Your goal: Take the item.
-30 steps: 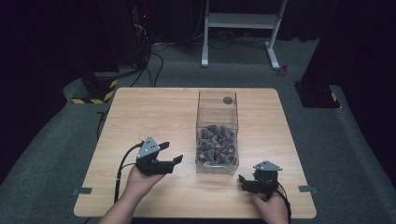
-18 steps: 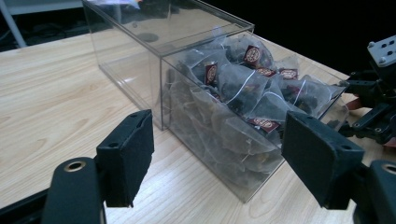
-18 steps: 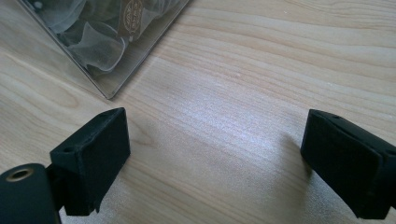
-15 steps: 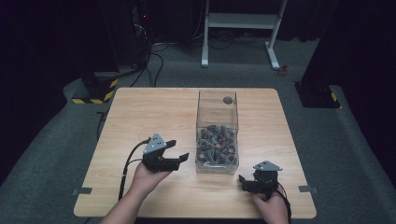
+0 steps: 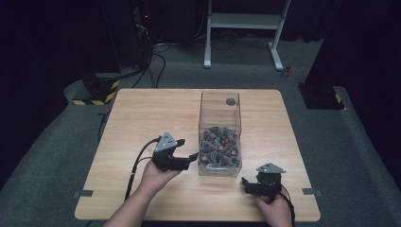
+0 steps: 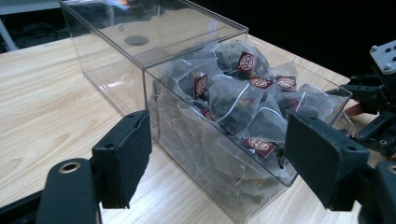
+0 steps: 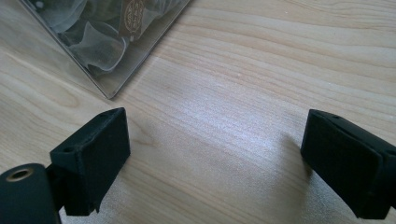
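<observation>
— Item one?
— Box, one: clear hard plastic, square-cornered and tall, open at the top. It stands on the table right of the middle, its near half heaped with tea bags.
— Describe the bags.
— Pyramid-shaped, fine translucent mesh over dark leaf, each with a small maroon paper tag printed in gold. Too many, and too overlapped, to count.
— The table?
— One, pale wood-grain top, rounded corners, matte.
— Grippers?
— Two, black, with blocky flat-faced pads. The left gripper sits just beside the box's near left wall — jaws spread wide, nothing between them. The right gripper rests near the box's near right corner, jaws likewise apart over bare wood, gripping nothing.
</observation>
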Action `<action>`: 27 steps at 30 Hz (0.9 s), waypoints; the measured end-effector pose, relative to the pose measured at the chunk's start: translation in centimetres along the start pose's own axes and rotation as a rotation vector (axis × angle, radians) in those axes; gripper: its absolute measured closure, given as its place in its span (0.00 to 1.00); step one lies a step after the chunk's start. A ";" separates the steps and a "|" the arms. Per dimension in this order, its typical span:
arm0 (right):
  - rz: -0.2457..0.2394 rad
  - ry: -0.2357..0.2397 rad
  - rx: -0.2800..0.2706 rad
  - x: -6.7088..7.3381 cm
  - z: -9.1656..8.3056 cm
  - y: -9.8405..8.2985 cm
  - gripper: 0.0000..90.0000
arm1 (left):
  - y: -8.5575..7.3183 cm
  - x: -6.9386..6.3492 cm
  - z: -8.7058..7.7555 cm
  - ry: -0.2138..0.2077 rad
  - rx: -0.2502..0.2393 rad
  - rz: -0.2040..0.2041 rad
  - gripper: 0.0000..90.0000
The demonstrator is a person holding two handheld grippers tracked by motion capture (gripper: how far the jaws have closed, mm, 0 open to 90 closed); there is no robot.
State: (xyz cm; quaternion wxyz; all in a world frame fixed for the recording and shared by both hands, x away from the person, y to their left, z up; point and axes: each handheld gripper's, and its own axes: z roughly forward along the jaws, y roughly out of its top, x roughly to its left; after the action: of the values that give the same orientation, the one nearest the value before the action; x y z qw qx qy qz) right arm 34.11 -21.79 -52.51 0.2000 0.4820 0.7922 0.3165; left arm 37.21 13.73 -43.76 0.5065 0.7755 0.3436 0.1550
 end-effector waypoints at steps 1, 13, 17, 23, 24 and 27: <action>0.000 0.000 0.000 0.0 0.0 0.0 0.09 | 0.0 0.0 0.1 -0.004 0.001 -0.003 0.27; 0.000 0.002 0.001 0.0 0.0 0.0 0.09 | 0.5 -0.1 1.7 -0.027 0.017 -0.003 0.29; -0.001 0.002 0.001 0.0 0.0 0.0 0.09 | 1.0 -0.3 2.2 -0.042 0.005 -0.003 0.31; -0.004 0.003 0.000 0.0 0.0 0.0 0.09 | 1.8 -0.3 3.2 -0.048 0.021 0.008 0.33; -0.004 0.003 0.000 0.0 0.0 0.0 0.09 | 1.9 -0.3 3.4 -0.047 0.015 0.008 0.33; -0.005 0.003 0.000 0.0 0.0 0.0 0.09 | 2.1 -0.3 3.9 -0.054 0.009 -0.001 0.37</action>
State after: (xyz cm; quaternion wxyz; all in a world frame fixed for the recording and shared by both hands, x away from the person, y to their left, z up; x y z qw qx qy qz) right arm 34.11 -21.78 -52.51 0.1995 0.4795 0.7937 0.3167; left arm 40.06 10.32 -43.57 0.5121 0.7816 0.3308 0.1320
